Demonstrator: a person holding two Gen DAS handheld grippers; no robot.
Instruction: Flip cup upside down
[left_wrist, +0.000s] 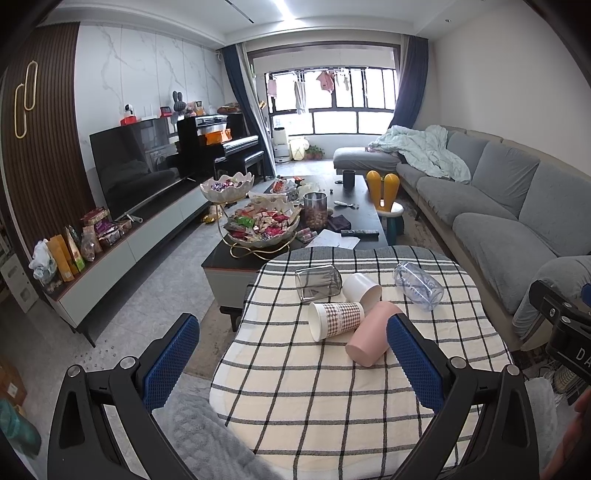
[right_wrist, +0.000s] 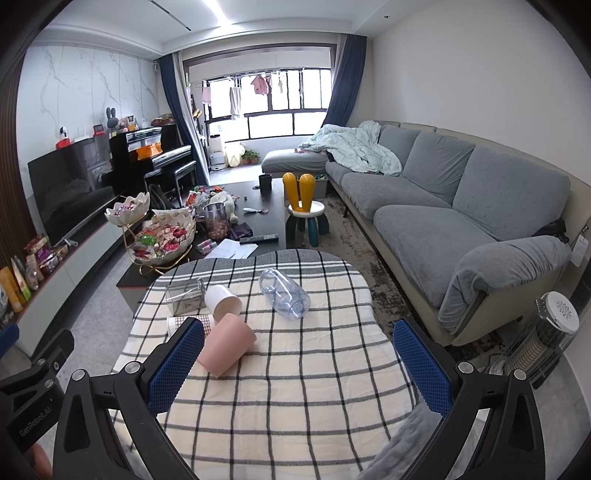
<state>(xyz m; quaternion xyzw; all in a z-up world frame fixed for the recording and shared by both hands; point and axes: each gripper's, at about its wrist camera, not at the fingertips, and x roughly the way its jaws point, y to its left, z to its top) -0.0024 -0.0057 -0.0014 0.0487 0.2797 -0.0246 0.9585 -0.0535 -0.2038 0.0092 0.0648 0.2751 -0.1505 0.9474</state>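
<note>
Left gripper (left_wrist: 291, 363) and right gripper (right_wrist: 301, 363) both spread wide, holding nothing. Five cups lie on their sides on the checked cloth (right_wrist: 295, 406); pink cup (left_wrist: 371, 338) is nearest. Right gripper's finger (right_wrist: 177, 363) hides most of the houndstooth paper cup (left_wrist: 334, 319).

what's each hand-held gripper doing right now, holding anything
Left hand-held gripper: open, holding nothing.
Right hand-held gripper: open, holding nothing.
</note>
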